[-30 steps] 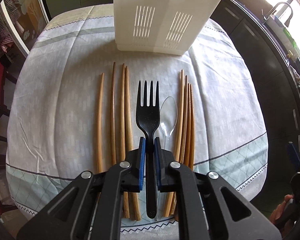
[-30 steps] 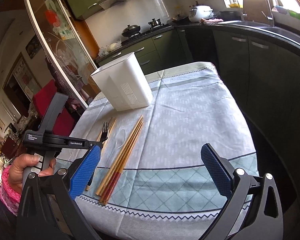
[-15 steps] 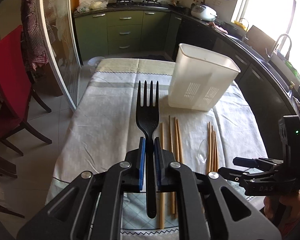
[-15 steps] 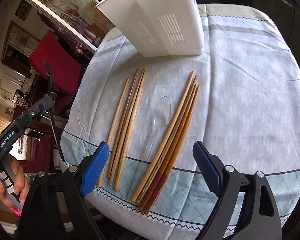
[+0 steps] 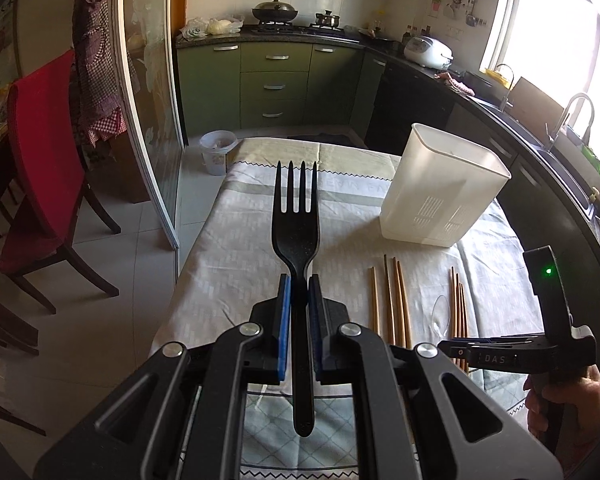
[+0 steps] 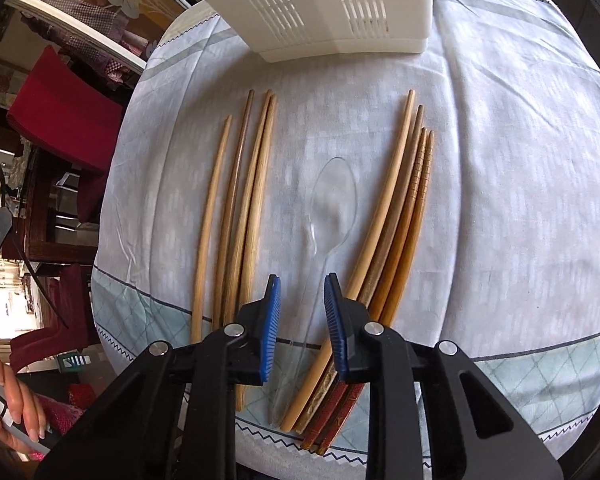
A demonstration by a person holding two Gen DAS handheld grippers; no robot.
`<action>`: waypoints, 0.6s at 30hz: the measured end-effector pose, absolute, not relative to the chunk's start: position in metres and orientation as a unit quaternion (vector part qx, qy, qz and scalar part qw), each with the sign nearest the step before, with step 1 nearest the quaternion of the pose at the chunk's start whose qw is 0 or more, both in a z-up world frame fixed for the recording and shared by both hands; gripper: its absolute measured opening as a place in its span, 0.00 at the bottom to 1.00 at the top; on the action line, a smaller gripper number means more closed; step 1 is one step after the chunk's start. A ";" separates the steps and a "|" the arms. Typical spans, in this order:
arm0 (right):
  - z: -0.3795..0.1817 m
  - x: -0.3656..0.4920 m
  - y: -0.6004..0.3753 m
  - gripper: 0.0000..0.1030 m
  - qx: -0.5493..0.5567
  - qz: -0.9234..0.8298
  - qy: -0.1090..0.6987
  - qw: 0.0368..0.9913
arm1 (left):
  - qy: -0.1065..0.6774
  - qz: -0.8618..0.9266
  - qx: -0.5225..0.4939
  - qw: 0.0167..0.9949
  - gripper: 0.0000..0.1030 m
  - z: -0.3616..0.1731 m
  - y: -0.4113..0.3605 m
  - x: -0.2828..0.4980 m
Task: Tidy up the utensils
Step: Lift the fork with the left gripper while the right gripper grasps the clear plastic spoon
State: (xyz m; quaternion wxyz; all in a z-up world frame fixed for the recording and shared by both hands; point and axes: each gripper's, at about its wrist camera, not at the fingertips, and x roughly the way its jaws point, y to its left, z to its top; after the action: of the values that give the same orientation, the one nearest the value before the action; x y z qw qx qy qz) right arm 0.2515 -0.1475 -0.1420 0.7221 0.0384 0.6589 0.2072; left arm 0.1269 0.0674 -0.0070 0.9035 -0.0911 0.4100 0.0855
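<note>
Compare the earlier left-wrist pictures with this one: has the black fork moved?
Yes. The fork, shut in the left claw, has risen off the cloth, away from the chopsticks and left of the white bin.

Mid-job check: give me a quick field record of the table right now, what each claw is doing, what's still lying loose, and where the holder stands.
left claw: shut on black fork, lifted off the table
right claw: closing, clear spoon handle between the pads, no contact seen yet
loose on tablecloth: left chopsticks, right chopsticks, spoon between them
white holder: upright beyond the utensils, looks empty
</note>
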 end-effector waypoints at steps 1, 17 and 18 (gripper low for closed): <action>-0.142 0.252 -0.147 0.24 0.034 0.201 0.660 0.723 | 0.410 0.083 -0.092 0.904 0.09 -0.007 0.068 0.126; -0.124 0.233 -0.145 0.10 0.000 0.209 0.618 0.758 | 0.406 0.059 -0.086 0.908 0.09 -0.002 0.057 0.131; -0.115 0.232 -0.149 0.10 0.010 0.218 0.606 0.765 | 0.401 0.058 -0.084 0.910 0.09 0.002 0.055 0.134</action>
State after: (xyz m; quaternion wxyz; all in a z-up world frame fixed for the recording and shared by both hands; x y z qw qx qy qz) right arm 0.2315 -0.1493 -0.1149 0.7649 0.0096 0.6060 0.2182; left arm 0.1339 0.0546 0.0024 0.9101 -0.0841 0.4015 0.0582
